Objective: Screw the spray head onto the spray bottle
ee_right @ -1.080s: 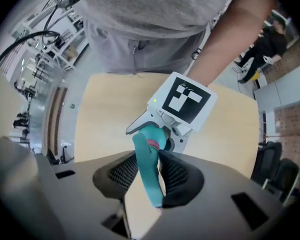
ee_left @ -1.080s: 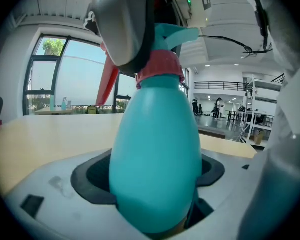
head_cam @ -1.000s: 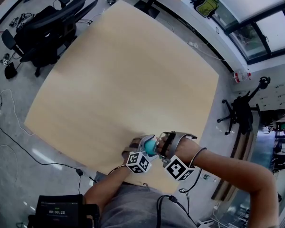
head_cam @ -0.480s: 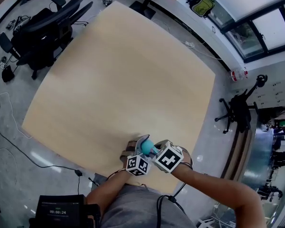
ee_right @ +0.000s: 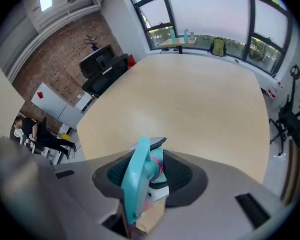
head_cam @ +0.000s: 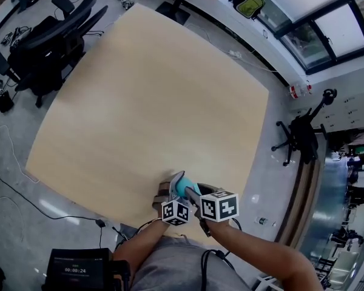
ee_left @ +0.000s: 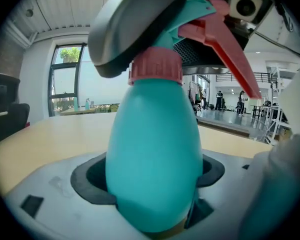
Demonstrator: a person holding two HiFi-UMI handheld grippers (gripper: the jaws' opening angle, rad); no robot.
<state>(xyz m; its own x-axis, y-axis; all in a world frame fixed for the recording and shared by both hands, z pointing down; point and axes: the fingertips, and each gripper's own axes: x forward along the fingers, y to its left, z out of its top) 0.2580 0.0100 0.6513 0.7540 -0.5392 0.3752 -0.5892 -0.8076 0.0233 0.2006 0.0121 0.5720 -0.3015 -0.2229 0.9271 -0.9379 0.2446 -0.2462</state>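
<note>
I hold a teal spray bottle [ee_left: 152, 154] upright over the near edge of the wooden table [head_cam: 145, 102]. My left gripper [ee_left: 150, 184] is shut on its belly, with a dark pad on either side. A pink collar [ee_left: 156, 66] joins the bottle to the teal spray head [ee_left: 200, 14] with its pink trigger [ee_left: 225, 44]. My right gripper [ee_right: 150, 176] points steeply down and is shut on the spray head [ee_right: 137, 179]; one of its grey fingers [ee_left: 125, 29] lies across the head. In the head view the bottle [head_cam: 181, 188] shows between the left gripper [head_cam: 170, 194] and the right gripper [head_cam: 193, 197].
Black office chairs [head_cam: 42, 41] stand off the table's far left corner, and another chair [head_cam: 297, 138] stands on the right. A black device with a screen [head_cam: 76, 271] sits by my left side. Cables lie on the floor at the left.
My right hand has rolled round over the spray head, and its marker cube has swung in from the right to sit beside the left cube. The left gripper and bottle stayed put.
</note>
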